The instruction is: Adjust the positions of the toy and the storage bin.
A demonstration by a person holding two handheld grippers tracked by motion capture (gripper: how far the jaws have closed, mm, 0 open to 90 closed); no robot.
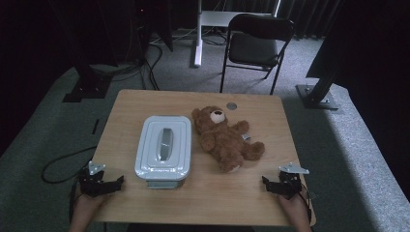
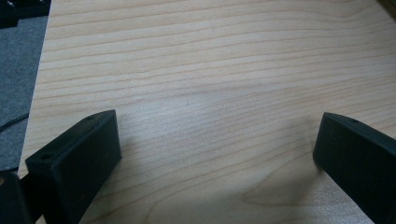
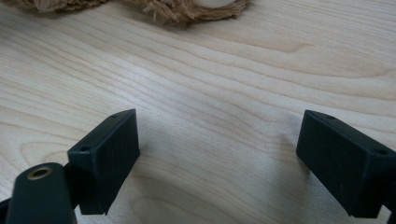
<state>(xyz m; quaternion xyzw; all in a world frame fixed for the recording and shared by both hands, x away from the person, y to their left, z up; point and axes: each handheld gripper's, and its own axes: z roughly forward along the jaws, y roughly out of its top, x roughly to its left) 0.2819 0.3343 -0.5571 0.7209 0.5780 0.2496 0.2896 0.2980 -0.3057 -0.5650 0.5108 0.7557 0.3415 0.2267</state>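
A brown teddy bear (image 1: 226, 137) lies on its back in the middle of the wooden table (image 1: 125, 108). Its furry foot (image 3: 187, 7) shows at the top of the right gripper view. Left of the bear stands a pale grey lidded box (image 1: 163, 151) with a handle on its lid. My left gripper (image 1: 116, 184) rests near the table's front left corner, jaws wide open over bare wood (image 2: 215, 135). At the front right, my right gripper (image 1: 267, 183) is open too, with only bare wood between its jaws (image 3: 217, 140).
A small grey disc (image 1: 231, 105) lies near the table's far edge. A black folding chair (image 1: 256, 46) and a white stand (image 1: 198, 34) are on the carpet beyond the table. Cables (image 1: 63, 166) run along the floor at left.
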